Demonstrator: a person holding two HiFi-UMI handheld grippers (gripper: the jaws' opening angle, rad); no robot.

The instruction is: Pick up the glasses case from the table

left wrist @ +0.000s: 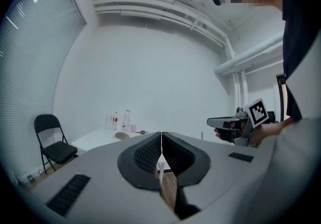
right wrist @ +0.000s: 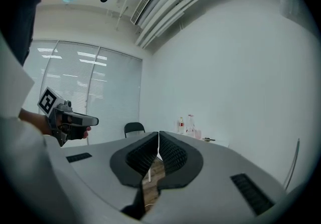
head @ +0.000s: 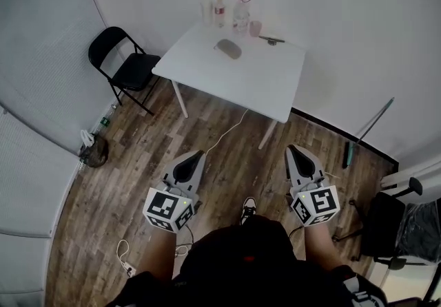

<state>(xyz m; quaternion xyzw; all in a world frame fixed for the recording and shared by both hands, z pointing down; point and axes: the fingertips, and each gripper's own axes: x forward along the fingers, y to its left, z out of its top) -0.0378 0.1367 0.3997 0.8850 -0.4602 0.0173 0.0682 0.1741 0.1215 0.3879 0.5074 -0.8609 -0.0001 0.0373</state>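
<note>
I judge this to be the approach step: nothing is lifted yet, and both tools are well apart from the goal.

At my 10 o'clock a black folding chair [head: 127, 65] stands beside the white table [head: 272, 82]. The left gripper [head: 195, 155] points level over the wood floor with its jaws pressed together and nothing between them. The glasses case [head: 228, 48], a grey oval, lies flat on the table at 12 o'clock, toward the far edge. Two bottles [head: 229, 13] and a small pink cup [head: 255, 28] stand just past it by the wall. The right gripper [head: 293, 150] sits at my 1 o'clock, its jaws also closed on nothing.

The next move calls for walking up to the table, spreading one pair of jaws and bringing them down across the case's narrow width (I would favour the right one, though either could reach).

A small dark item [head: 271, 40] at the case's 2 o'clock is too small to name. I cannot tell where the case's seam or hinge lies. The right gripper view does not show the case at all. My own body cuts off the near floor.
</note>
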